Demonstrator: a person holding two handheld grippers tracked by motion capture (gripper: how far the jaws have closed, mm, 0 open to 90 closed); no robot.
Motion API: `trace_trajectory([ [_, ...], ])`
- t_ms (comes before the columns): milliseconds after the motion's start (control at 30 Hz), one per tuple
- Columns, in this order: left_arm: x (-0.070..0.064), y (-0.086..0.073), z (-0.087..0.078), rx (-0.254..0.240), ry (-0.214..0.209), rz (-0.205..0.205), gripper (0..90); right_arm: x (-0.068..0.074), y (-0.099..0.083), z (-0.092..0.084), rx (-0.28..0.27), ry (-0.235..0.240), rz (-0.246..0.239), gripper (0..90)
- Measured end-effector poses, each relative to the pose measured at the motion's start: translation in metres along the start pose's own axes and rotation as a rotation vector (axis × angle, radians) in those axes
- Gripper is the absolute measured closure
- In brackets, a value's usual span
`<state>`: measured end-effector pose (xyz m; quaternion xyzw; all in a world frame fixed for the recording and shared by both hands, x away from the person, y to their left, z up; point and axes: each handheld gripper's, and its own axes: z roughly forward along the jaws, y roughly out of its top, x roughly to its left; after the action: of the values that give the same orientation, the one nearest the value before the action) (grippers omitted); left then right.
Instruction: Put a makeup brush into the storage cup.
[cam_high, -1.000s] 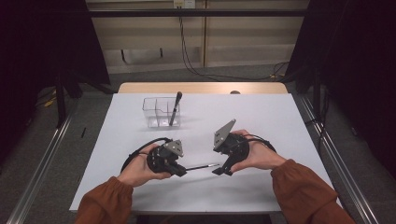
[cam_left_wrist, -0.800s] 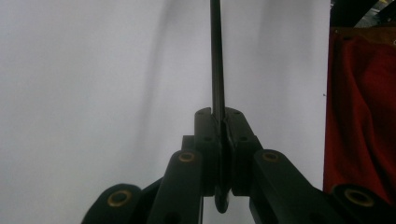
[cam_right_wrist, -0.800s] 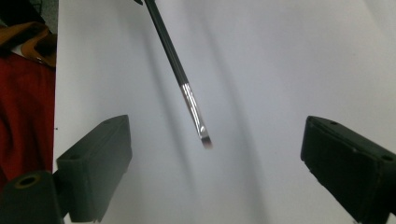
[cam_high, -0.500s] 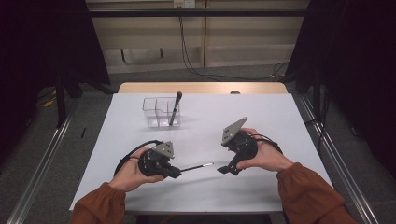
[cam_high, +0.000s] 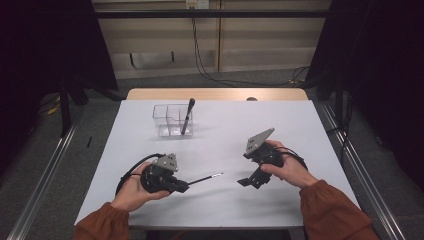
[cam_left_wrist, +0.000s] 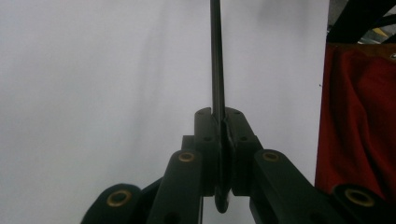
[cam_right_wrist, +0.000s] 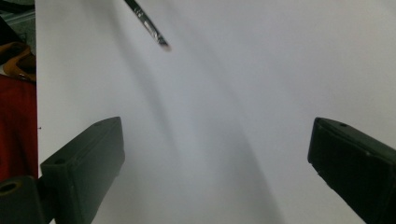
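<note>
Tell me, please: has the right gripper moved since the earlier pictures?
Yes. The right gripper has moved to the right and nearer the table's front edge, away from the clear organizer; its fingers have just been opening, with nothing between them.

Black brush (cam_high: 202, 178) — silvery, perhaps pale-tipped; white table (cam_high: 300, 125); rust-orange sleeves (cam_high: 335, 212).

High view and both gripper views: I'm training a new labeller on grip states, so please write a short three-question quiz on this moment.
1. True or false: the left gripper is shut on the thin brush.
2. The right gripper is: A) shut on the brush, B) open and holding nothing, C) inside the clear organiser.
3. What stands in the clear organiser at the far side of the table?

Key
1. True; the brush runs out from between its closed jaws.
2. B; its jaws have just been opening, with nothing between them.
3. A dark pen, leaning upright in a right-hand compartment.
</note>
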<state>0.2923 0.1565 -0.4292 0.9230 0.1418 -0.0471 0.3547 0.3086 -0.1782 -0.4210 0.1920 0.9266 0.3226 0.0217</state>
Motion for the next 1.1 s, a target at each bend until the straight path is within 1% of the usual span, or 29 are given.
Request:
trace_trajectory([
  [67,0.0,-0.003,0.0,-0.043,-0.003,-0.024,85.1,0.0,-0.005,-0.002,-0.01,0.007,0.006,3.6],
  [133,0.001,-0.005,0.0,-0.053,-0.001,-0.022,85.2,0.0,-0.008,-0.003,-0.022,-0.003,0.022,2.9],
  [167,0.001,-0.006,0.001,-0.066,0.007,-0.03,85.1,0.0,-0.01,-0.004,-0.032,-0.012,0.03,3.0],
  [233,0.001,-0.006,-0.001,-0.082,0.005,-0.035,85.2,0.001,-0.014,-0.005,-0.044,-0.018,0.043,2.9],
  [267,0.001,-0.007,-0.001,-0.097,0.007,-0.042,85.1,0.002,-0.016,-0.005,-0.047,-0.015,0.046,3.0],
  [367,0.002,-0.008,-0.003,-0.12,0.013,-0.051,85.1,0.004,-0.021,-0.005,-0.073,-0.025,0.056,3.0],
  [467,0.002,-0.008,-0.004,-0.13,0.022,-0.061,85.1,0.004,-0.026,-0.003,-0.091,-0.045,0.063,3.1],
  [533,0.001,-0.008,-0.004,-0.138,0.03,-0.063,85.1,0.003,-0.029,-0.002,-0.112,-0.042,0.078,3.1],
  [567,0.001,-0.008,-0.004,-0.143,0.037,-0.062,85.1,0.002,-0.03,-0.002,-0.122,-0.039,0.081,3.1],
  [667,-0.001,-0.008,-0.005,-0.149,0.041,-0.051,85.1,0.002,-0.033,-0.004,-0.152,-0.047,0.106,3.7],
  [700,-0.001,-0.009,-0.005,-0.164,0.035,-0.054,85.1,0.002,-0.033,-0.005,-0.166,-0.054,0.111,3.8],
  [733,-0.001,-0.009,-0.005,-0.169,0.035,-0.056,85.2,0.003,-0.034,-0.006,-0.182,-0.058,0.118,3.9],
  [767,-0.002,-0.009,-0.004,-0.173,0.044,-0.054,85.2,0.004,-0.035,-0.007,-0.194,-0.058,0.119,3.8],
  [800,-0.002,-0.009,-0.004,-0.178,0.043,-0.055,85.2,0.005,-0.035,-0.007,-0.203,-0.055,0.126,3.8],
  [833,-0.002,-0.01,-0.003,-0.181,0.035,-0.069,85.2,0.006,-0.036,-0.007,-0.208,-0.052,0.125,3.6],
  [900,-0.003,-0.01,-0.002,-0.184,0.037,-0.066,85.1,0.009,-0.037,-0.007,-0.211,-0.051,0.109,3.6],
  [967,-0.004,-0.01,0.0,-0.197,0.038,-0.067,85.1,0.011,-0.039,-0.006,-0.227,-0.066,0.117,3.6],
  [1033,-0.004,-0.01,0.001,-0.206,0.041,-0.066,85.1,0.012,-0.04,-0.005,-0.236,-0.063,0.127,3.5],
  [1100,-0.004,-0.01,0.001,-0.229,0.031,-0.068,85.1,0.013,-0.041,-0.005,-0.258,-0.058,0.139,3.4],
])
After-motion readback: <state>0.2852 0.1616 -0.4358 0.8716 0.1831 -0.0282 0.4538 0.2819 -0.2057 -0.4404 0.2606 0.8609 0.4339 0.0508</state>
